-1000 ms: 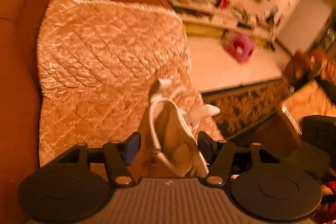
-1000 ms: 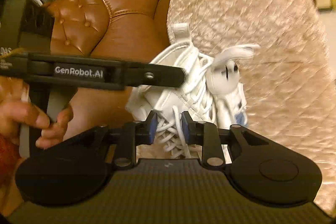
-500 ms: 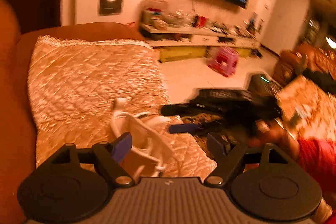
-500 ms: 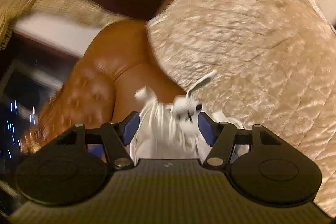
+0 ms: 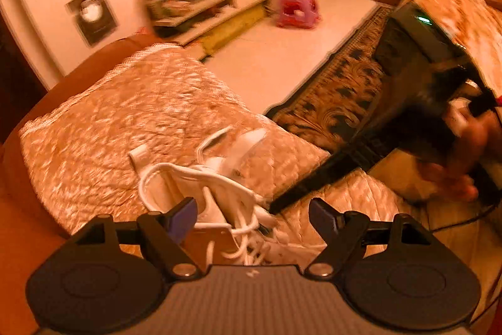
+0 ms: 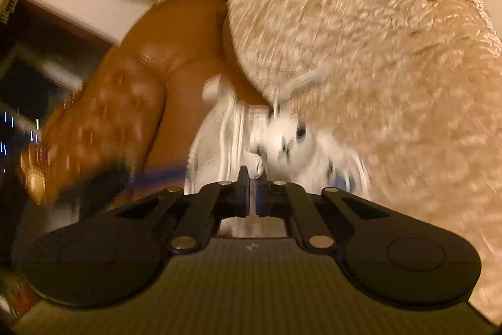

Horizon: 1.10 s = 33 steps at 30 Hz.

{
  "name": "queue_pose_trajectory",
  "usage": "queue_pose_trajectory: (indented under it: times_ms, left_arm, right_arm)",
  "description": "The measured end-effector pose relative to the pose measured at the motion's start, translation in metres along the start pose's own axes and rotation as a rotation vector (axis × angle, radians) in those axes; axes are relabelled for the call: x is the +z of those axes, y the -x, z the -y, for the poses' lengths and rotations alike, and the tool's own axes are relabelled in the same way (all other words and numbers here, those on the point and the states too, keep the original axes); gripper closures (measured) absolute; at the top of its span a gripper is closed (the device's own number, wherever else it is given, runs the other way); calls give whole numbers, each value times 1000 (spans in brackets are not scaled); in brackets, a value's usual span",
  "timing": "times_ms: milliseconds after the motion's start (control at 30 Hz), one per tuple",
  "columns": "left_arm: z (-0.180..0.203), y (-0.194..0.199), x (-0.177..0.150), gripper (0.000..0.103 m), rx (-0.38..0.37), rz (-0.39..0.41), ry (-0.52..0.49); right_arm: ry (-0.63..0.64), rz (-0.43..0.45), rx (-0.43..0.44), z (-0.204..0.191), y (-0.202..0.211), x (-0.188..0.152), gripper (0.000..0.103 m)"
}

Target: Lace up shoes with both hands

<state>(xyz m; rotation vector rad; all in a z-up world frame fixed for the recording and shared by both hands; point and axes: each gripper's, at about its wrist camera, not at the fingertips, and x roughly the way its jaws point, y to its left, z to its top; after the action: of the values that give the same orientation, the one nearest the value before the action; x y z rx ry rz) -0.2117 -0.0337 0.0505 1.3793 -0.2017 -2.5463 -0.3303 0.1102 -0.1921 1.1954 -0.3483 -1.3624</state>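
R gripper [image 6: 253, 178] has just snapped closed, jaws together at lower centre of its view w/ a white lace [image 6: 255, 164] at the tips; pinched or not, can't tell thru blur. Shoe [image 6: 266, 143] sits just beyond, long axis running up-frame. L gripper [image 5: 252, 211] is spread wide, holding nothing, shoe betw. its fingers, on the quilted cover [image 5: 125, 115].

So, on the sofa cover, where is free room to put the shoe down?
Bare quilted cover lies left of and behind the white shoe, up to its lace edge. Crowded at the shoe: loose laces, with the right gripper reaching in.
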Motion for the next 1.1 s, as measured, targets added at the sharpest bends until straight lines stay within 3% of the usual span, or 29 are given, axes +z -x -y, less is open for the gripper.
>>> queue_pose_trajectory:
  times_ms: [67,133,200,233,267,333,400,467,533,600,667,767,833,967,1033,1100]
  left_arm:
    - [1,-6,2,17,6,-35,-63]
    - [-2,-8,6,17,3,-45,-78]
    - [-9,-8,8,17,-18,-41,-48]
    - [-12,-8,8,17,-29,-42,-30]
    - [-14,-10,9,17,-40,-45,-14]
    - [-16,-20,8,17,-42,-66,-11]
    - [-16,-29,8,17,-37,-89,-20]
    - [-13,-31,4,18,-39,-89,-30]
    - [-11,-30,-3,19,-46,-77,-31]
    - [-8,-27,-10,19,-53,-62,-27]
    - [-7,-24,-18,19,-58,-45,-22]
    - [-14,-17,-29,19,-62,-12,23]
    - [-20,-13,-35,19,-71,6,66]
    - [-29,-8,-43,16,-91,41,93]
    - [-28,-6,-45,15,-100,48,78]
    - [-25,-5,-46,15,-91,41,56]
  right_arm:
    - [63,-51,-56,-6,1,-21,101]
    - [15,-49,-72,2,1,-27,101]
    - [-97,6,-51,13,3,-14,100]
    - [-147,50,-49,17,6,-7,93]
    - [-197,94,-47,22,9,1,71]
    - [-269,175,-56,25,8,16,47]
    - [-284,242,-23,24,0,32,47]
    - [-221,275,-47,13,-12,46,47]
    - [-178,297,-85,5,-25,51,47]
    - [-180,269,-65,4,-38,51,49]
    - [-203,240,-34,7,-44,46,97]
    - [-254,265,-8,11,-39,36,97]
    - [-158,259,-7,-1,-32,28,97]
    - [194,178,-65,-48,-18,-6,97]
    - [270,136,-94,-59,-19,-23,97]
    - [242,127,-84,-55,-19,-25,97]
